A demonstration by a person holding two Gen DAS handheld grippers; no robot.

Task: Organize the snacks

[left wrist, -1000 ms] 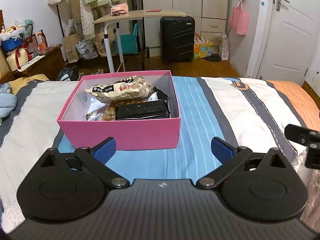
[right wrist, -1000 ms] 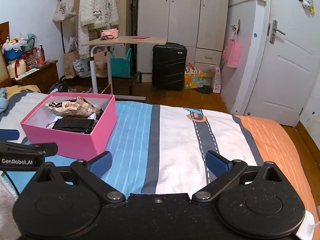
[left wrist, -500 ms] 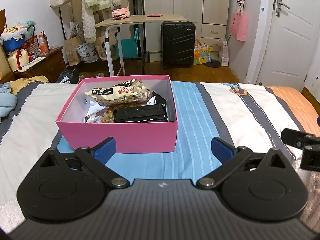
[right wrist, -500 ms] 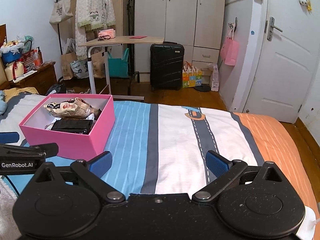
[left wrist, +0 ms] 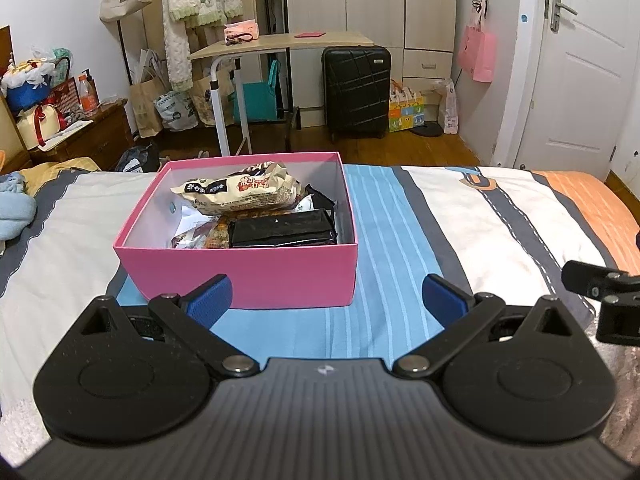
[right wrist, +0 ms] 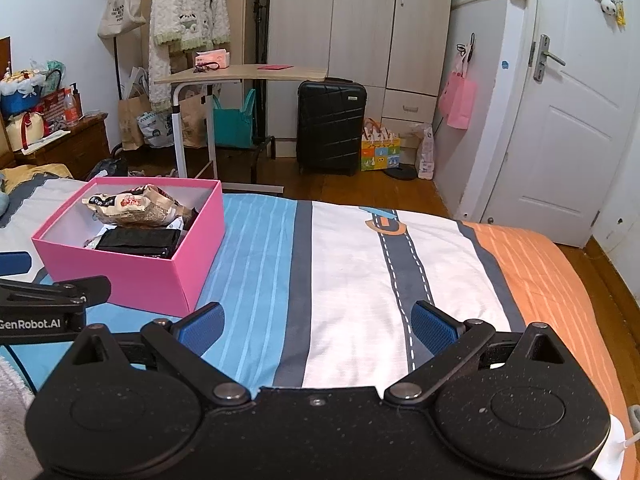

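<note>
A pink box [left wrist: 256, 268] [right wrist: 132, 276] sits on the striped bed. Inside it lie a beige snack bag [left wrist: 240, 194] [right wrist: 128, 204], a black packet [left wrist: 282, 232] [right wrist: 138, 240] and a few smaller wrappers. My left gripper [left wrist: 326, 300] is open and holds nothing, just in front of the box's near wall. To the right of the box, over the bedspread, my right gripper [right wrist: 316, 324] hangs open with nothing between its fingers. Each gripper's side shows at the edge of the other's view.
The bedspread [right wrist: 352, 264] has blue, white, grey and orange stripes. Beyond the bed stand a rolling table [left wrist: 280, 42], a black suitcase [left wrist: 356, 92], a wardrobe and a white door [right wrist: 560, 128]. A wooden nightstand [left wrist: 84, 140] with bags is at the left.
Both cameras have drifted back and up a little, so the pink box looks slightly farther. Both grippers stay open.
</note>
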